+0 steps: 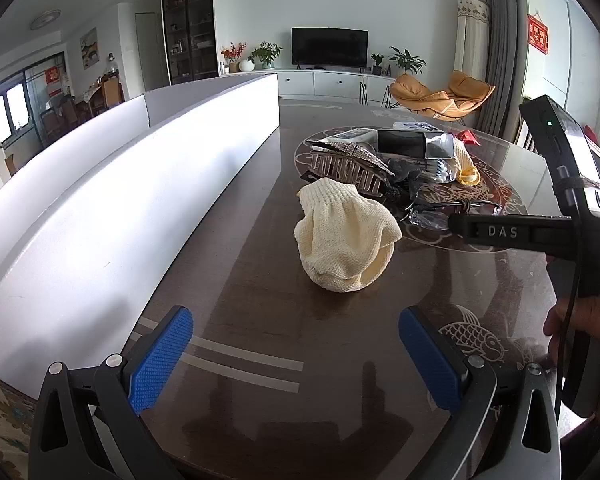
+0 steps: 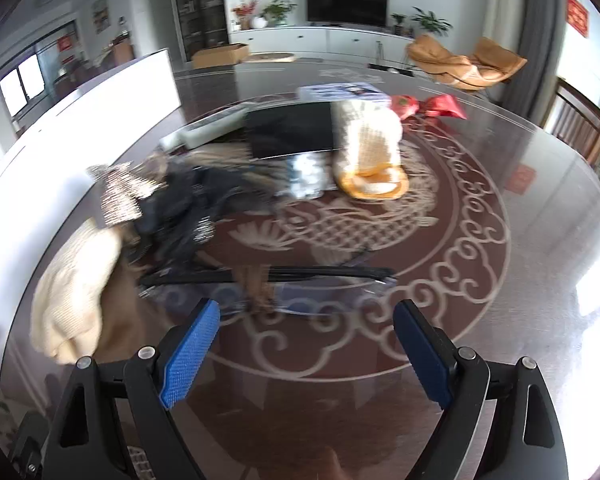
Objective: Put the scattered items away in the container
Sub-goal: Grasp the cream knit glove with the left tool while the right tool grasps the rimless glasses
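The left gripper point(image 1: 296, 354) has black angular arms, silver screws and blue ribbed pads point(image 1: 162, 360). At three o'clock in its view, the right gripper's black body point(image 1: 556, 184) carries white "DAS" lettering, a green light and a black cable. The right gripper point(image 2: 306, 350) is built the same.

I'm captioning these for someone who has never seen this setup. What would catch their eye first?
The cream knit sock, bunched upright on the dark table, stands straight ahead of the open left tongs. Behind it lies a jumble of clutter topped by a glittery hair claw, with a long white container running along the table's left side. In the right wrist view, the open right tongs hang above the table's pale scroll inlay.
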Demonstrator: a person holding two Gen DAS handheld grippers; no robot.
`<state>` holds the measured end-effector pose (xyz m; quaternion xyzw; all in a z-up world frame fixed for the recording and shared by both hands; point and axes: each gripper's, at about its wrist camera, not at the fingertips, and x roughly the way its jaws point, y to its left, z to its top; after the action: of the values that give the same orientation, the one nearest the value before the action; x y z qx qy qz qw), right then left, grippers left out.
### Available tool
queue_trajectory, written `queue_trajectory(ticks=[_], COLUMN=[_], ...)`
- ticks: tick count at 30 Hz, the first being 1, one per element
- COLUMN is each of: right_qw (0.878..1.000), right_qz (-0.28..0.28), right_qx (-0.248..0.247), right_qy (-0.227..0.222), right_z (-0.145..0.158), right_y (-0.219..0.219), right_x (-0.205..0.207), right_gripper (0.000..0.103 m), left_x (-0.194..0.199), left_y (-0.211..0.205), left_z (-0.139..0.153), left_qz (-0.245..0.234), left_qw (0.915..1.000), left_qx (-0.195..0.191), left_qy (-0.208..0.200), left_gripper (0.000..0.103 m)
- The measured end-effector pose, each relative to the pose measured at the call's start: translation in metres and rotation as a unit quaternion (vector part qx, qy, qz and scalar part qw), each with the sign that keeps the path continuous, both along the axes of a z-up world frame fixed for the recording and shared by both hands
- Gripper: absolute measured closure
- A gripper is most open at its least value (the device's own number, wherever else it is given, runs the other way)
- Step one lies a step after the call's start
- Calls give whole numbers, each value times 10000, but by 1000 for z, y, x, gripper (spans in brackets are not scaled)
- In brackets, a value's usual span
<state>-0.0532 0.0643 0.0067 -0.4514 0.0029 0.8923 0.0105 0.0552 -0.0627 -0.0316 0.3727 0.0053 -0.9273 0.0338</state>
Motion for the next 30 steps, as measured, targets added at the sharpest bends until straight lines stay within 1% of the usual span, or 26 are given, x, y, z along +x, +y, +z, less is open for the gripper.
queue_trajectory(ticks=[2,4,8,12,15,17,19,22,24,26,28,30], right_qw=[9993,9987,9995,9996,9996,9997,9996,9990,9977,9965,9952,9943], right_qz=[-371,-491,-318,-208,-211,-243,-247,-146,48,259,435,405], right_qx=[-25,-61,12,97,121,42,-68,-305,-499,-561,-667,-834], right_qy=[-28,-79,-65,172,137,77,122,292,445,565,566,526], right_z=[1,2,1,4,2,0,1,5,9,14,17,18], right_y=[25,42,50,46,44,47,49,52,51,45,36,32], right_x=[-4,2,26,40,39,37,39,45,50,51,43,28], right_gripper=[14,14,14,14,14,14,14,14,14,14,14,14], left_x=[-6,-17,-54,-94,-115,-125,-132,-134,-135,-134,-135,-137], left_y=[0,-2,-1,7,13,17,18,18,17,16,15,16], left_z=[1,2,-1,-5,-12,-18,-23,-25,-25,-25,-25,-26], left_qz=[-27,-47,-1,132,237,326,390,397,372,314,269,244], left_qw=[10000,9997,9973,9948,9929,9916,9898,9900,9903,9913,9919,9922], left_qx=[28,153,470,554,442,298,232,195,192,181,175,172], left_qy=[-56,-173,-571,-847,-1076,-1218,-1350,-1341,-1324,-1267,-1225,-1212], left_gripper=[0,0,0,0,0,0,0,0,0,0,0,0])
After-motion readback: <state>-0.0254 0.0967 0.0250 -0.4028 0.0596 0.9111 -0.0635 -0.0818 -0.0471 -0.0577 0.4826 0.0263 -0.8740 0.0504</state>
